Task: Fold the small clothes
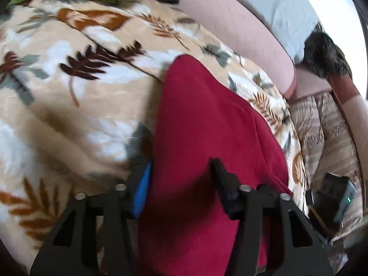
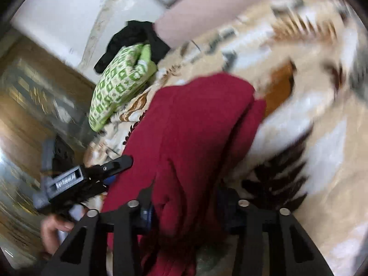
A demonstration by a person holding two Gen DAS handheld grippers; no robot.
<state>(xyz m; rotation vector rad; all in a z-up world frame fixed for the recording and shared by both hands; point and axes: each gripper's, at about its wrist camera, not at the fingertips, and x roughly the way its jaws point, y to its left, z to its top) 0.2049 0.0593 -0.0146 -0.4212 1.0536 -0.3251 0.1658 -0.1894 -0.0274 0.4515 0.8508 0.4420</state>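
Red garment [image 1: 207,126] — both tongs gripping.

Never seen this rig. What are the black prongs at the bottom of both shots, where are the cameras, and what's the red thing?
There is no robot here. A person holds a pair of hand-held tongs in each hand, and each carries a fisheye camera looking forward along its two fingers. The black prongs are those fingers.

One picture is from the left tongs, the other from the right tongs. The right view also shows the left tool from the side, with the person's hand on it.

The surface is a bed covered by a leaf-print blanket, with a green patterned bundle further off.

The red thing is a small fleece garment. Both tongs have it between their fingers and appear to grip it.
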